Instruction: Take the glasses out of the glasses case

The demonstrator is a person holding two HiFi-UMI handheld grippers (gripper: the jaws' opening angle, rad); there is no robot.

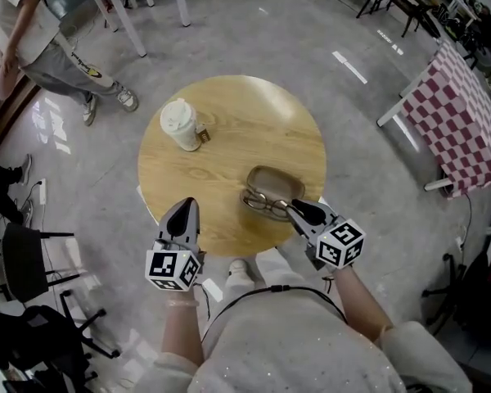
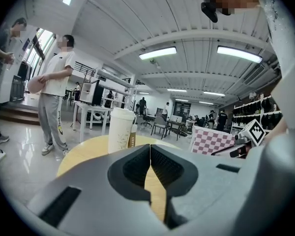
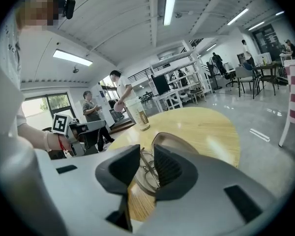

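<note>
Glasses (image 1: 266,204) lie at near-left rim of open glasses case (image 1: 277,178), right side of table (image 1: 229,137). Our right gripper (image 3: 146,154): jaws narrowly spread, straddling frame, apparently not biting yet. We should close gently and lift straight up. Our left gripper (image 2: 150,149): jaws pressed together, empty; could steady case.

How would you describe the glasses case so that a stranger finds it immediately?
Start at the round wooden table on the grey floor. On its near right part, just ahead of the right gripper, lies the glasses case: a low, open, brownish shell with glasses at its near edge, unlike the tall white lidded cup farther left.
</note>
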